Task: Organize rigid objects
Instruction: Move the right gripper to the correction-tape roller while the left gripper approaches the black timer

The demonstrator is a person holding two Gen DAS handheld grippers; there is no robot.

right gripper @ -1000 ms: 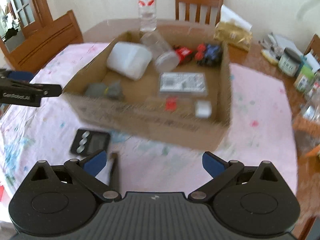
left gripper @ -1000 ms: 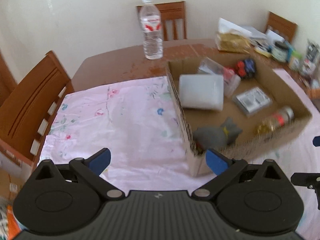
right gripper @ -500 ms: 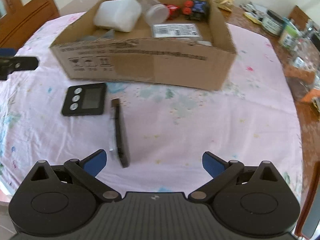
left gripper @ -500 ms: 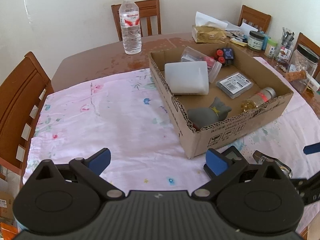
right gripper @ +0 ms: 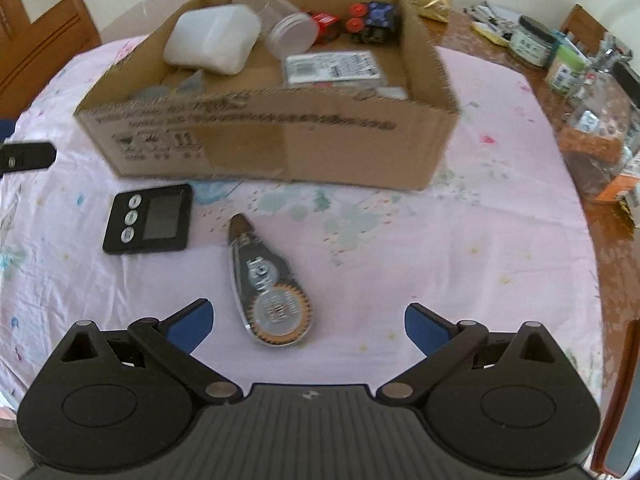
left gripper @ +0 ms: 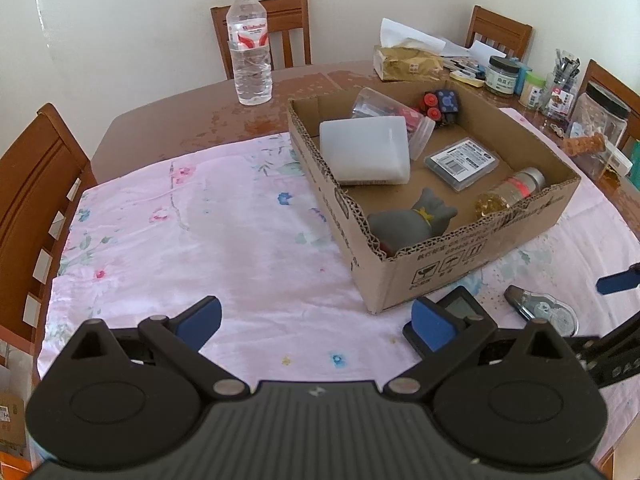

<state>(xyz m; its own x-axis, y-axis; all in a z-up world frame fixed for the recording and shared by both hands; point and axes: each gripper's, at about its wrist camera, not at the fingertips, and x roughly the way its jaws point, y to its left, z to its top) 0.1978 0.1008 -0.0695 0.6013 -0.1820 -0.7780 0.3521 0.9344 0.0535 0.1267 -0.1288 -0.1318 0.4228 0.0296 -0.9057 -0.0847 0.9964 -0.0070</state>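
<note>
A cardboard box (right gripper: 280, 148) stands on the pink tablecloth and holds several objects: a white plastic case (left gripper: 366, 154), a clear jar (left gripper: 390, 114), a grey figure (left gripper: 408, 224), a spice bottle (left gripper: 512, 192). A correction tape dispenser (right gripper: 266, 280) lies flat in front of the box, just ahead of my open, empty right gripper (right gripper: 307, 322). A black digital timer (right gripper: 150, 218) lies left of it. My left gripper (left gripper: 316, 320) is open and empty over the cloth; the timer (left gripper: 460, 308) shows behind its right finger.
A water bottle (left gripper: 250, 46) stands behind the box. Jars and clutter (left gripper: 560, 92) line the table's right side. A tissue pack (left gripper: 408, 60) lies at the back. Wooden chairs (left gripper: 28, 184) surround the table.
Both grippers have pulled back from the box. The right gripper has lowered toward the tape dispenser, which now lies flat where it stood on edge.
</note>
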